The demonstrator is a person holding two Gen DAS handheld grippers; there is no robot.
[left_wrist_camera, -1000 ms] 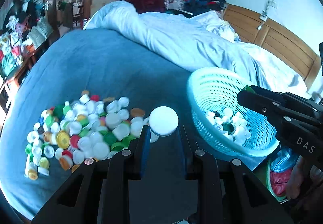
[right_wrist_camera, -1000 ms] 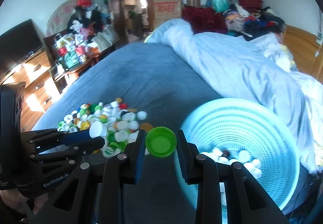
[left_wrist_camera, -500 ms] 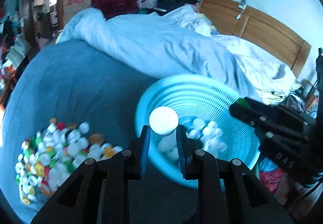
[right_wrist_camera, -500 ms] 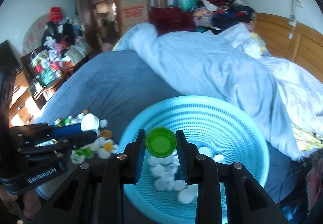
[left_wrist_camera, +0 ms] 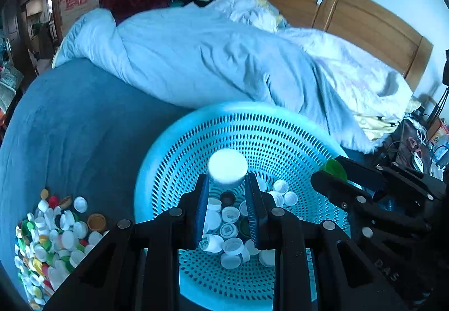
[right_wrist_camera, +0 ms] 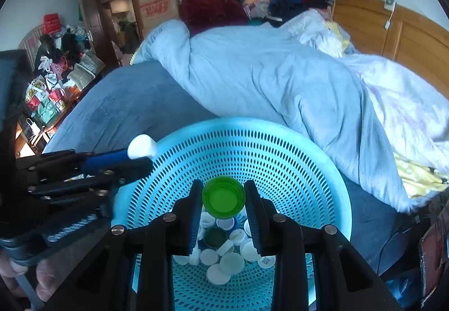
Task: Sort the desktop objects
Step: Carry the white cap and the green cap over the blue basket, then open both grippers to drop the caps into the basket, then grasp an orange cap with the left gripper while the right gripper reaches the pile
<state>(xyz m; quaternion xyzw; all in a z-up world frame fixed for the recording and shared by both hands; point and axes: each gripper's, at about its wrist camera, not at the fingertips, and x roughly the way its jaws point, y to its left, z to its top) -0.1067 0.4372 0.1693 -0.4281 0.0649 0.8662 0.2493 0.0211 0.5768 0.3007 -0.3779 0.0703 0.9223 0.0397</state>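
A round light-blue perforated basket (left_wrist_camera: 280,125) (right_wrist_camera: 308,153) sits on the blue bedspread with several white and dark bottle caps in its bottom. My left gripper (left_wrist_camera: 228,182) is shut on a white cap (left_wrist_camera: 228,167) and hangs over the basket's inside. My right gripper (right_wrist_camera: 223,190) is shut on a green cap (right_wrist_camera: 223,196), also above the basket. In the left wrist view the right gripper (left_wrist_camera: 331,170) comes in from the right with the green cap (left_wrist_camera: 334,169); in the right wrist view the left gripper (right_wrist_camera: 140,153) reaches over the basket's left rim with the white cap (right_wrist_camera: 141,146).
A heap of mixed-colour caps (left_wrist_camera: 53,238) lies on the bedspread left of the basket. A rumpled pale-blue duvet (left_wrist_camera: 213,58) lies behind the basket. A wooden headboard (left_wrist_camera: 364,22) stands at the right. A hand (right_wrist_camera: 33,277) holds the left gripper.
Both grippers have swung from beside the cap heap to above the basket, each still holding its cap. The basket now fills the lower middle of both views.
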